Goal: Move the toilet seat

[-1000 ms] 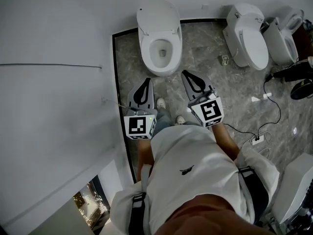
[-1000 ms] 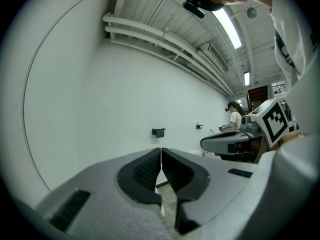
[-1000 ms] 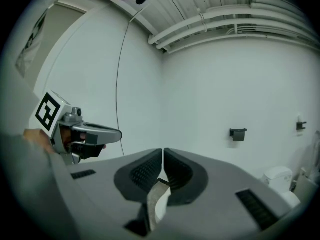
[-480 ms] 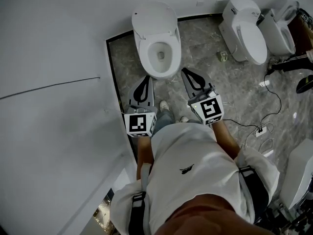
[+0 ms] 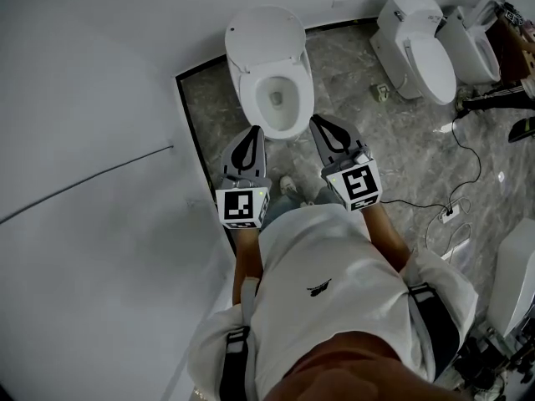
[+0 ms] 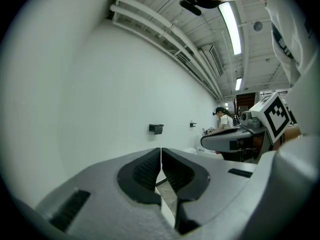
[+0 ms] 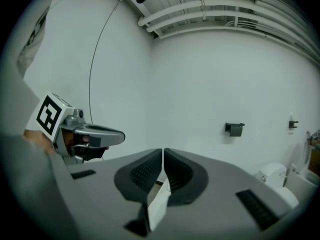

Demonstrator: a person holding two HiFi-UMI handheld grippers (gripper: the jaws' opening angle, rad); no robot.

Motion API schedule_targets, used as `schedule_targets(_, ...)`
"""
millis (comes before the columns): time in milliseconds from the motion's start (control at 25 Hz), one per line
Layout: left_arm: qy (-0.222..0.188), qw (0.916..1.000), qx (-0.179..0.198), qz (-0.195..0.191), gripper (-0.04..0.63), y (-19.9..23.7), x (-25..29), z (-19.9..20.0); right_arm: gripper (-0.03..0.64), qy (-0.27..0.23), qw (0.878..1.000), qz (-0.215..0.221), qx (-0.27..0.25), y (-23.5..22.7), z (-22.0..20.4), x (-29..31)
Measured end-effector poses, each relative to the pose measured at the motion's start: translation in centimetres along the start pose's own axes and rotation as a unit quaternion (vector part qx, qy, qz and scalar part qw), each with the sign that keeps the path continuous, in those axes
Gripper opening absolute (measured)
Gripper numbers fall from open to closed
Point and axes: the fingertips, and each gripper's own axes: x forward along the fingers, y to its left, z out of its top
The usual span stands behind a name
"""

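Change from a second ago: the left gripper (image 5: pixel 253 129) and right gripper (image 5: pixel 317 121) have closed in on the toilet (image 5: pixel 294 128). Their tips then stopped short of the bowl and now flank its front end.
Left gripper: jaws pressed together, nothing between them, unchanged.
Right gripper: jaws pressed together, nothing between them, unchanged.
Toilet seat (image 5: pixel 247 98) location: on the toilet against the far wall (image 5: pixel 125 23), at the top centre of the head view, ahead of both grippers and touching neither.
Seat position: ring lies flat round the open bowl. The lid (image 5: pixel 266 33) stands raised behind it.
Seat long axis: runs from the wall toward the person, near vertical in the head view.
Seat pointing: rounded front end faces the person, between the two gripper tips.
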Motion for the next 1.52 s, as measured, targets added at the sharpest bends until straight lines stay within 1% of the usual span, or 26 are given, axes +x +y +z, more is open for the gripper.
schedule_targets(320, 0.009, 0.9996, -0.011, -0.023, 0.032, 2.4, 2.8, -1.8, 0.035, 0.023, 0.999, -0.024, 0.007, -0.6, -1.6, 2.9)
schedule_targets(600, 0.024, 0.9992, -0.017, -0.028, 0.032, 3.6, 5.7, -3.6, 0.035, 0.029, 0.999, -0.027, 0.009, -1.7, -2.4, 5.8)
schedule_targets(920, 0.043, 0.9985, -0.028, -0.017, 0.032, 5.5, 9.6, -6.2, 0.035, 0.054, 0.998, -0.025, 0.022, -4.8, -5.5, 9.4)
schedule_targets(1200, 0.072, 0.9965, -0.040, -0.008, 0.034, 6.3, 13.0, -9.1, 0.035, 0.085, 0.996, 0.000, 0.025, -7.1, -8.5, 12.5)
schedule_targets(1320, 0.086, 0.9952, -0.047, 0.000, 0.034, 6.5, 14.7, -10.7, 0.035, 0.103, 0.994, 0.001, 0.036, -8.6, -10.3, 13.6)
schedule_targets(1520, 0.109, 0.9921, -0.062, 0.009, 0.034, 6.9, 16.6, -14.0, 0.035, 0.128, 0.991, 0.011, 0.044, -9.8, -13.9, 14.9)
